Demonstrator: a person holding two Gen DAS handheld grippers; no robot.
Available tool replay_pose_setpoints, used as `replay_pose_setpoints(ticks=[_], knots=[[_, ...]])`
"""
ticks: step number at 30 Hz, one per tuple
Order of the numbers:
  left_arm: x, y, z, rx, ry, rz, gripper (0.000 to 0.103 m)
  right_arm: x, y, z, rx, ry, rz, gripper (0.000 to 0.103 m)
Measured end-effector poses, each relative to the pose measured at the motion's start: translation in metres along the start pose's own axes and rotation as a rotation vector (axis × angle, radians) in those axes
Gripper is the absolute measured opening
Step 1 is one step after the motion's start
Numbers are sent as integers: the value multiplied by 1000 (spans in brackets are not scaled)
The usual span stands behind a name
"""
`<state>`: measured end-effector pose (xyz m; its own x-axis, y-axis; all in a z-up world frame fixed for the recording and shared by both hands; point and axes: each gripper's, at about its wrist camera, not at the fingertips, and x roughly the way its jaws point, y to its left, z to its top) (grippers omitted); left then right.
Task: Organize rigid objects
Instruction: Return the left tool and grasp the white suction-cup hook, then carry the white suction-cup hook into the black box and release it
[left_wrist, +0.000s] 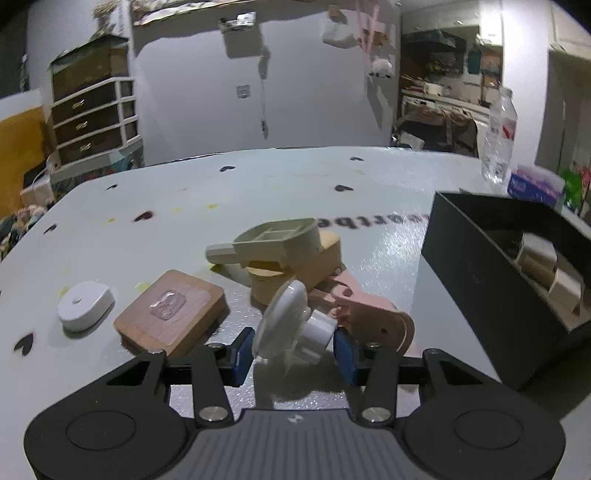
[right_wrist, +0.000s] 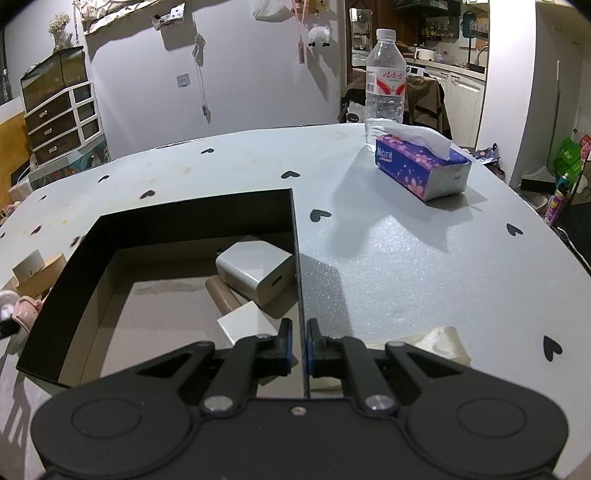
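My left gripper (left_wrist: 293, 352) is shut on a white suction-cup holder (left_wrist: 291, 325) and holds it just above the table. Behind it lie a pink plastic piece (left_wrist: 369, 310), a beige scoop (left_wrist: 273, 242) on a tan wooden block (left_wrist: 295, 273), a wooden coaster (left_wrist: 171, 312) and a white round tape measure (left_wrist: 85, 305). The black box (left_wrist: 491, 273) stands to the right. My right gripper (right_wrist: 300, 347) is shut on the box's right wall (right_wrist: 298, 266). Inside the box (right_wrist: 177, 295) lie a white charger cube (right_wrist: 258, 269), a brown cylinder (right_wrist: 223, 295) and a white block (right_wrist: 245, 325).
A water bottle (right_wrist: 385, 81) and a purple tissue pack (right_wrist: 421, 166) stand at the table's far right. A crumpled tissue (right_wrist: 436, 343) lies by my right gripper. The table edge curves round at left and right. A drawer cabinet (left_wrist: 92, 114) stands beyond the table.
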<state>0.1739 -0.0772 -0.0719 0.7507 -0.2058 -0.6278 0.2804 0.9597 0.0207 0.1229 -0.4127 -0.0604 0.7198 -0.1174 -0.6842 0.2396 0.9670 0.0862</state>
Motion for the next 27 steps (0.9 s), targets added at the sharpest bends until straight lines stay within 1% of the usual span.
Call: replay_pose_setpoints(ticks=[3,6,8,9,12,14,17,20,24,27], knots=[[-12,9,6,-51,-15,-1,46,1,0,0,-2,0,0,8],[-24,12,16,-65,-53,2,45,1,0,0,-1,0,2,8],[-33,11,26,-75,-87,-18,44,1,-1,0,2,-1,4,8],[-36,9,31,-79,-103,-39,44,1,-1,0,2,-1,4,8],[-41,-5,48,-62,-144,-134,44,1,-1,0,1,-1,4,8],[-39,-18,58,-39,-150,-204,44,1,-1,0,1,-1,3,8],[-29,-47,69,13,-129,-295,44,1,-1,0,1,-1,4,8],[-14,-80,80,84,-103,-353,43,1,-1,0,0,-1,3,8],[11,-119,86,144,-28,-432,43,1,-1,0,2,-1,6,8],[26,-145,87,176,36,-507,43,1,-1,0,1,-1,8,8]])
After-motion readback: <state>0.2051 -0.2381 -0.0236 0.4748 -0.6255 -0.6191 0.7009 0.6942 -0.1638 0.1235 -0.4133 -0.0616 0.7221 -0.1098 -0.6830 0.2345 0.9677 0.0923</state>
